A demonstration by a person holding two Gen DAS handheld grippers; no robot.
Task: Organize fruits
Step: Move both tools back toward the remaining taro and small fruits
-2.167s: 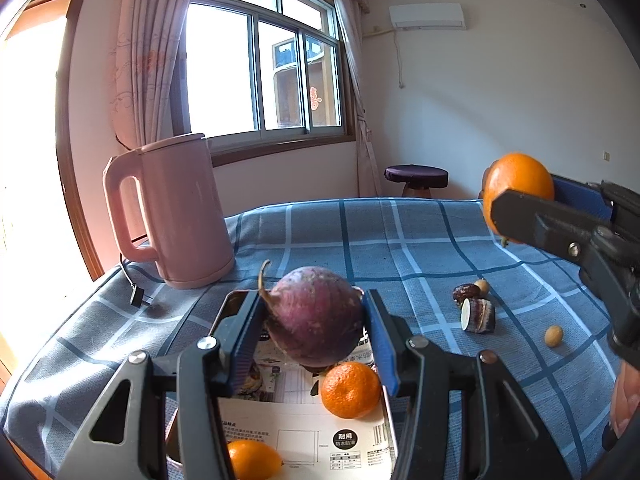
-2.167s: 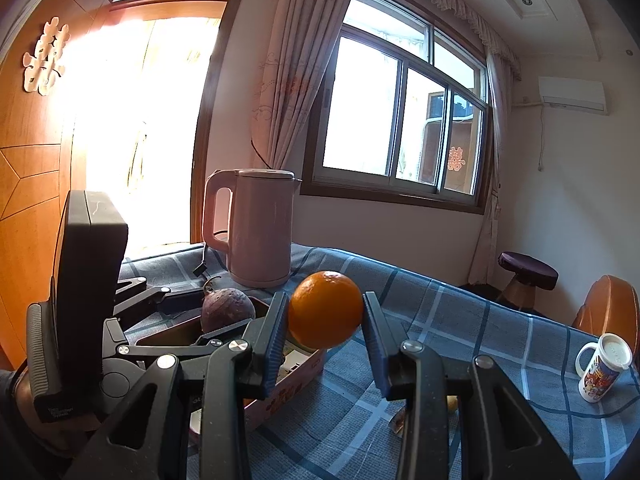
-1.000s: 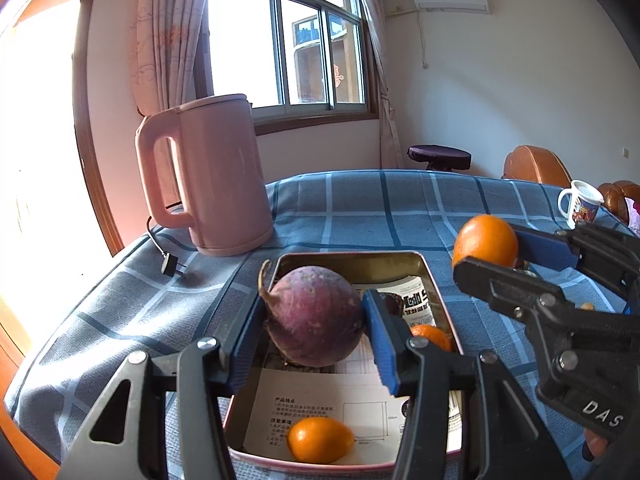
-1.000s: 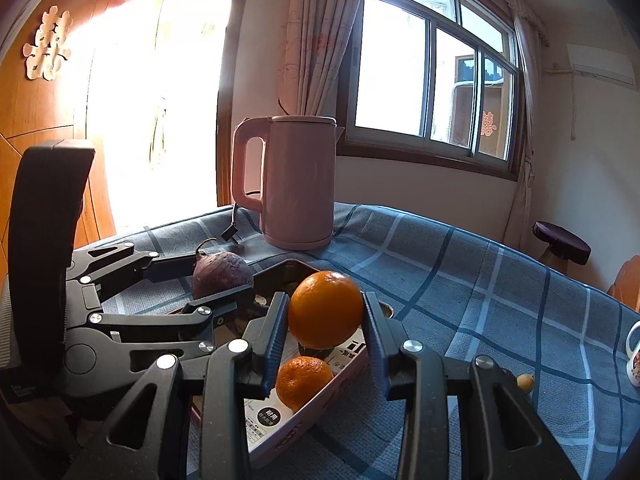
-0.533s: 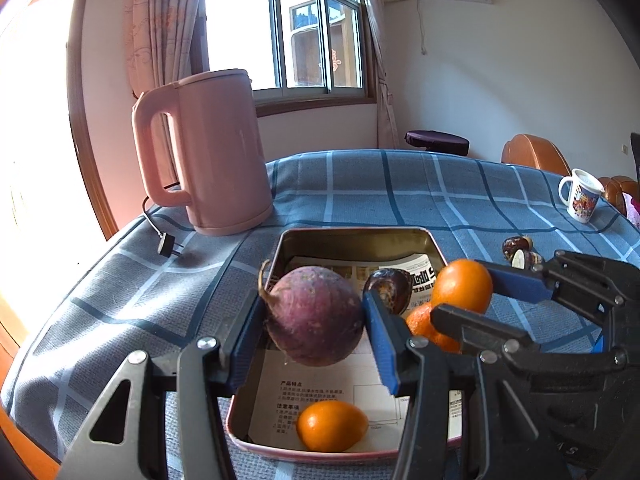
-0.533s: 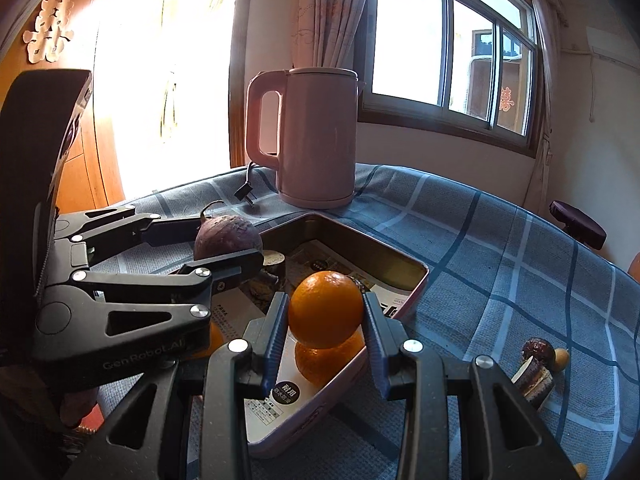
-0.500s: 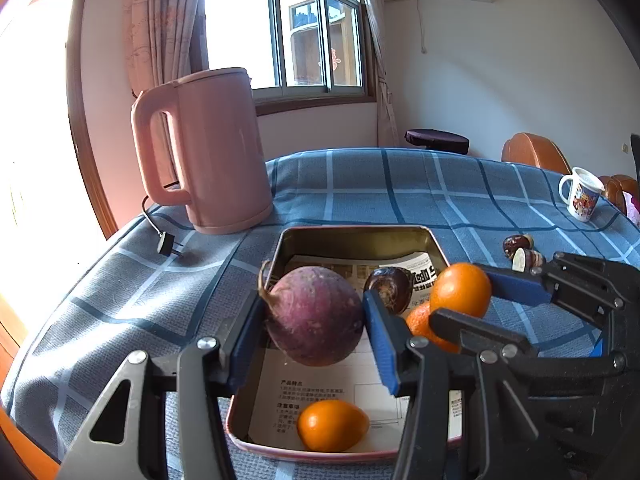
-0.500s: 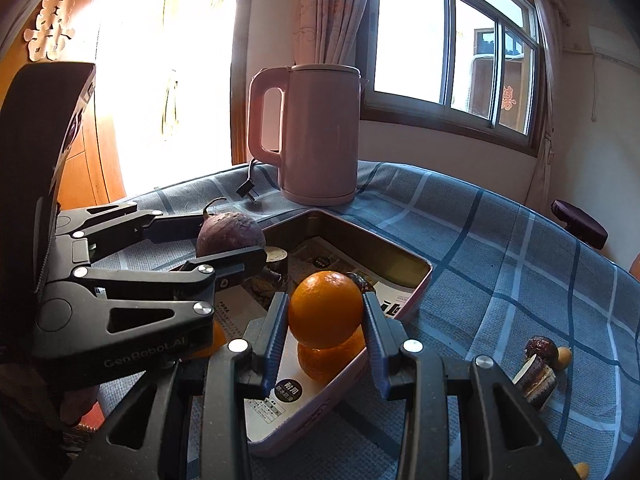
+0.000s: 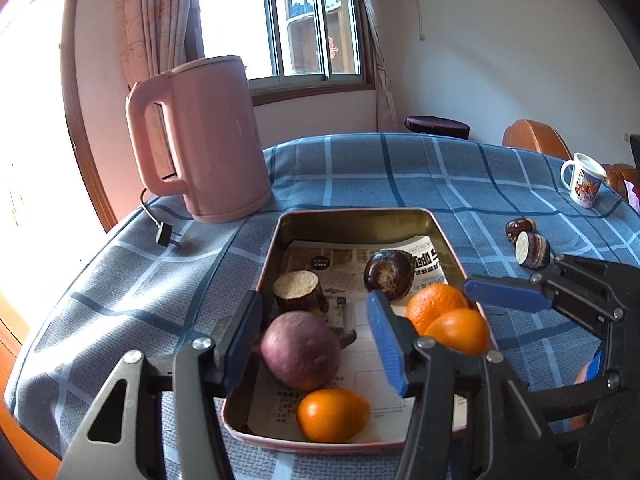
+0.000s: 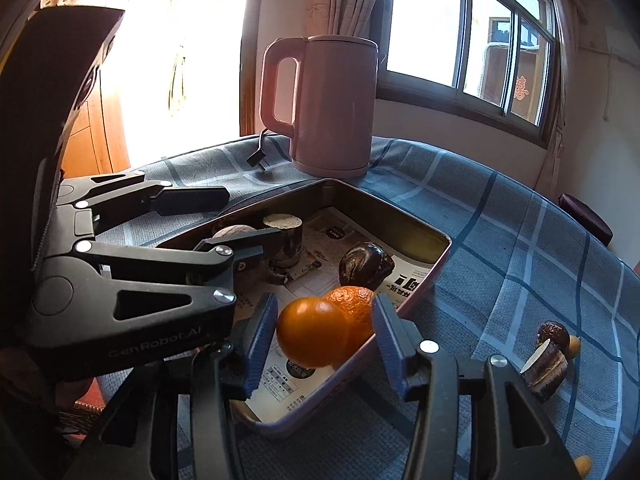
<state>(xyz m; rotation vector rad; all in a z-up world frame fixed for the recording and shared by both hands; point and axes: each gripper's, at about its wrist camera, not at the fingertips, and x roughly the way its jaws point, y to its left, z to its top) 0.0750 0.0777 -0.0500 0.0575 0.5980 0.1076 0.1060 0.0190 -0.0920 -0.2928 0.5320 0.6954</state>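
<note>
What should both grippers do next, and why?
Probably lift both straight up out of the tray. The jaws have just been opening: the left gripper no longer presses the purple root, nor the right gripper its orange. Both fruits lie in the tray.

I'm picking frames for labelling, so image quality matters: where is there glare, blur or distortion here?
Left wrist: daylight blows out the left edge, the fisheye bends the window frame, and the tray and oranges are sharp. Right wrist: glare whitens the doorway beyond the kettle, the nearest orange looks slightly soft, and the corners are dark.
</note>
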